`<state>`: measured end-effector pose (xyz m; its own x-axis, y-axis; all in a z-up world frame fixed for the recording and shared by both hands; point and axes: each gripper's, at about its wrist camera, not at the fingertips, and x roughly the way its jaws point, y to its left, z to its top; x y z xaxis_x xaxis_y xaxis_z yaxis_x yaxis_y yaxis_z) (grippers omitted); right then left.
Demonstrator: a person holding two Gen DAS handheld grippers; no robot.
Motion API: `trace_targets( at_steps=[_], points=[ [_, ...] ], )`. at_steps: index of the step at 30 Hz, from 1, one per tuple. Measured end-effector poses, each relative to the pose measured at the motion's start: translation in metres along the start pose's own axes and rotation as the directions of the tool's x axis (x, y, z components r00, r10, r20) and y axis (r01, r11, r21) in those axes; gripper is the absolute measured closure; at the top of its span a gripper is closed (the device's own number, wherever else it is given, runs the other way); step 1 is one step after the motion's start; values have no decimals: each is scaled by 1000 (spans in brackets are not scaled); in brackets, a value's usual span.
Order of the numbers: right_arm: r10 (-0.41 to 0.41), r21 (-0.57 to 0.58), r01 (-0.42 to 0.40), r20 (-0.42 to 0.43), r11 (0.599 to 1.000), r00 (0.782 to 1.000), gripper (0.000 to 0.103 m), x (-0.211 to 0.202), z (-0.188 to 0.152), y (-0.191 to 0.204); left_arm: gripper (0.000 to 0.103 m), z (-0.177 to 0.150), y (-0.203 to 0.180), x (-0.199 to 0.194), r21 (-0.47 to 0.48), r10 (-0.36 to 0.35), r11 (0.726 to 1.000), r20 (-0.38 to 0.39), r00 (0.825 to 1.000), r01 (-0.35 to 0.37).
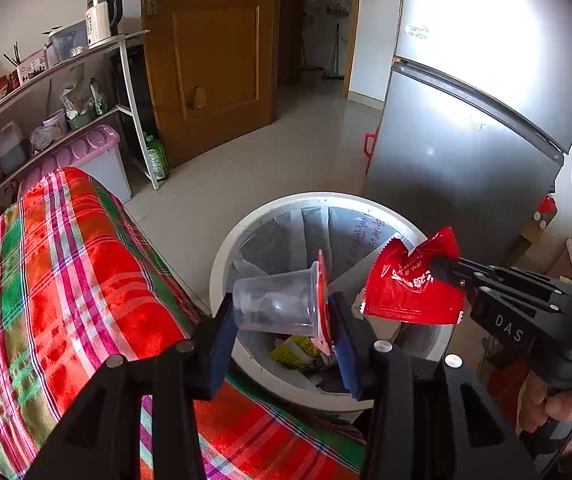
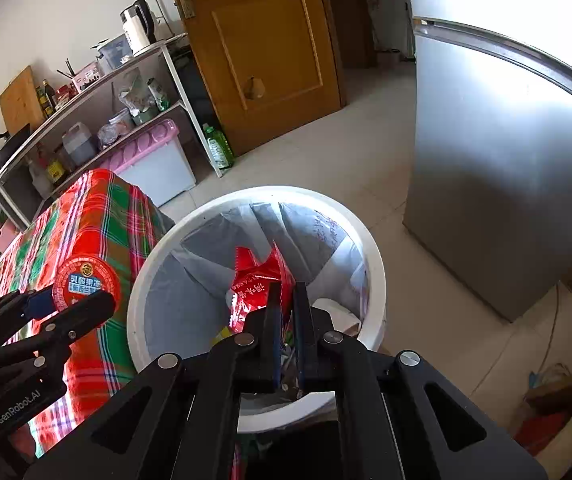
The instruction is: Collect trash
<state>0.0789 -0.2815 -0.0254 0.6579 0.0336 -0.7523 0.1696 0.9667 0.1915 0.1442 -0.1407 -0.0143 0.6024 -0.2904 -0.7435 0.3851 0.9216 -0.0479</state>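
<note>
A clear plastic jelly cup (image 1: 276, 302) with a red foil lid lies sideways between the blue pads of my left gripper (image 1: 282, 320), which is shut on it. It hangs over the near rim of the white trash bin (image 1: 226, 252) lined with a grey bag. My right gripper (image 1: 440, 270) is shut on a red snack wrapper (image 1: 410, 292) above the bin's right side. In the right wrist view the wrapper (image 2: 260, 280) sticks up from my right gripper (image 2: 288, 292) over the bin (image 2: 142, 280). The cup's red lid (image 2: 86, 284) shows in my left gripper (image 2: 74, 300) at the left.
The table with a red and green plaid cloth (image 1: 66, 280) sits left of the bin. A silver fridge (image 1: 466, 140) stands right behind it. A shelf rack (image 1: 46, 92), a pink-lidded box (image 1: 98, 152) and a wooden door (image 1: 210, 52) lie further back. Yellow wrappers (image 1: 298, 350) lie inside the bin.
</note>
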Motion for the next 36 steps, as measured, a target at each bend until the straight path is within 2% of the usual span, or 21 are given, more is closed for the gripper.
trace_targets(
  at_steps=[2,5,8,10,12,17,20,23,26,29,32,36],
  points=[
    [-10,0,10,-9,1000,1000,98,6,0,-2,56,0,2,2,-13,1,1000,-8,1000,-1],
    [-8,11,9,-31,1000,999,97,11,-1,-6,45,0,4,5,-22,14,1000,-13,1000,-14],
    [-11,14,12,-34,1000,999,91,14,-1,-7,43,-1,4,4,-24,11,1000,-13,1000,-12],
    [-9,17,9,-30,1000,1000,78,14,0,-4,41,-1,3,3,-22,15,1000,-12,1000,-15],
    [-6,17,7,-24,1000,1000,70,13,0,-3,40,-1,4,2,-21,18,1000,-8,1000,-18],
    [-15,29,15,-2,999,1000,68,4,-1,-2,37,-2,4,-6,-27,18,999,5,1000,-18],
    [-28,33,27,20,999,999,66,-5,-4,-1,35,-5,0,-17,-6,62,998,35,998,-61],
    [-41,16,40,41,999,998,64,-15,-6,4,34,-6,3,-28,-25,56,998,46,997,-55],
    [-38,6,37,80,999,996,63,-31,-12,11,31,-12,9,-42,-48,81,996,62,995,-79],
    [-38,-25,41,99,999,994,62,-44,-20,22,31,-20,11,-55,-49,134,990,88,987,-130],
    [-61,-55,70,149,996,987,62,-61,-28,34,28,-29,12,-68,-62,140,989,111,984,-134],
    [-60,-76,74,168,994,984,62,-76,-36,44,27,-38,13,-83,-64,166,985,141,976,-158]
  ],
)
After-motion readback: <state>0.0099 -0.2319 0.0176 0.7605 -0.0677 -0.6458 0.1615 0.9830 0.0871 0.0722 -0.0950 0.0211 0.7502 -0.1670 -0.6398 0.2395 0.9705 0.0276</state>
